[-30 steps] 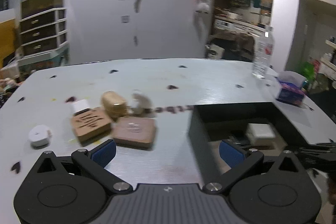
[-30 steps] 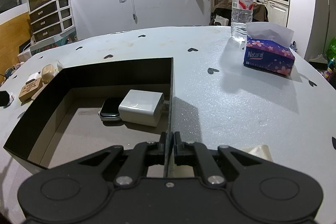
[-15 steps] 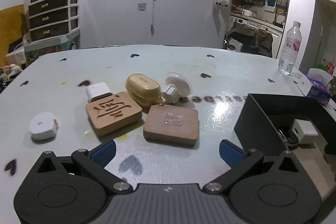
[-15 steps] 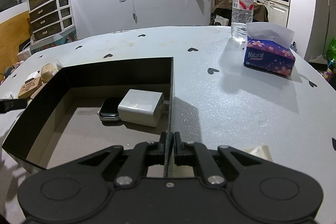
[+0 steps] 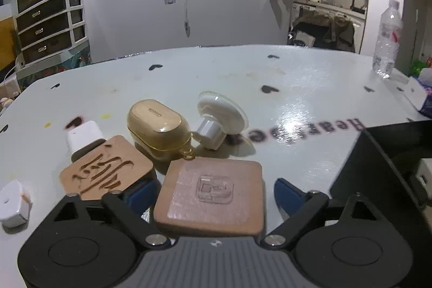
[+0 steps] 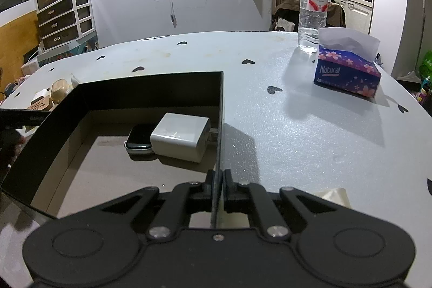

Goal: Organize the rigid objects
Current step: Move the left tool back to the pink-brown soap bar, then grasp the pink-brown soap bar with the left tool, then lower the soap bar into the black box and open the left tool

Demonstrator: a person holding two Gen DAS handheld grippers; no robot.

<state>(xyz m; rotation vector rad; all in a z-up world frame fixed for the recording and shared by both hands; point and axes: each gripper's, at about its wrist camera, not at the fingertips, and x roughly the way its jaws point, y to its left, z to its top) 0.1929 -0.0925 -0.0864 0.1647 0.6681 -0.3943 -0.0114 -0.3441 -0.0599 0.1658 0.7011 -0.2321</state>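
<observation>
Left wrist: left claw (image 5: pixel 213 193) jaws just closing, straddling brown block (image 5: pixel 213 193), pads not touching yet. Right claw (image 6: pixel 216 186) clamped tight on black box (image 6: pixel 151 91) wall.

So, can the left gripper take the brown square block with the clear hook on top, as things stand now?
Probably yes. The left gripper is open, its jaws closing in around the brown square block, with nothing between. The carved wooden tile crowds its left finger.

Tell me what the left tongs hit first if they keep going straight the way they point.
Most likely the plain wooden block with the clear hook, already between the open left tongs, whose jaws have just been closing. Beyond it sits the gold earbud case.
</observation>
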